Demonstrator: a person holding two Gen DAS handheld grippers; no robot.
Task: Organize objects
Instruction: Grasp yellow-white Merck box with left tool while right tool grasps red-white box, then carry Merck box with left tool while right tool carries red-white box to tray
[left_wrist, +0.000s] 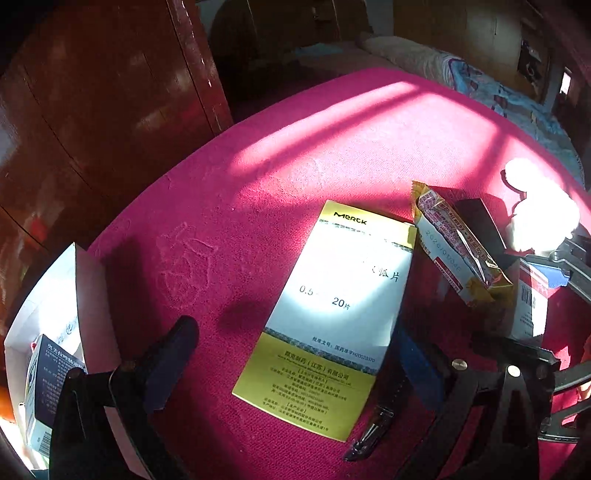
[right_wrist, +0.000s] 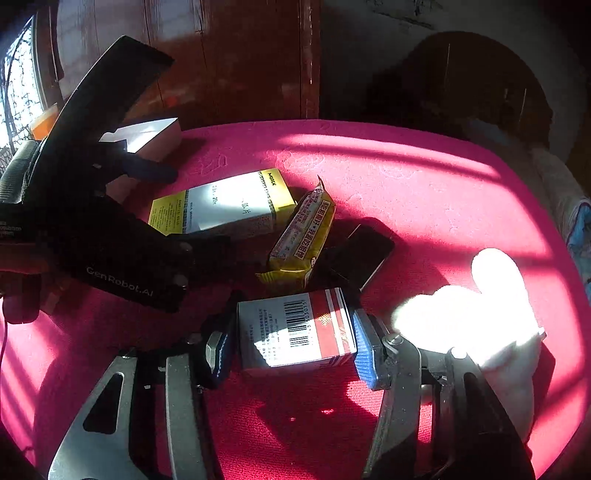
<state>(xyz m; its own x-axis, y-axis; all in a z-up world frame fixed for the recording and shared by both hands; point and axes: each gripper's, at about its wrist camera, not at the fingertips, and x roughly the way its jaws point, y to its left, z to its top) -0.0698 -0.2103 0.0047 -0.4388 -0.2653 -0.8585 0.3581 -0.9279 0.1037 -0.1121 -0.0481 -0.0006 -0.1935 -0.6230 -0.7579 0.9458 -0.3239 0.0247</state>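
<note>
The right hand-held gripper (right_wrist: 291, 343) pinches the red-and-white box (right_wrist: 295, 332) beside the snack bar (right_wrist: 303, 236): light, stiff card, best squeezed across its flat sides. The left hand-held gripper (left_wrist: 295, 354), spread, straddles the yellow box (left_wrist: 332, 314).

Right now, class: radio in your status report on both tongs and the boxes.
Left tongs open, straddling yellow Merck box. Right tongs shut on red-and-white box. Snack packet and black phone lie just beyond it.
</note>
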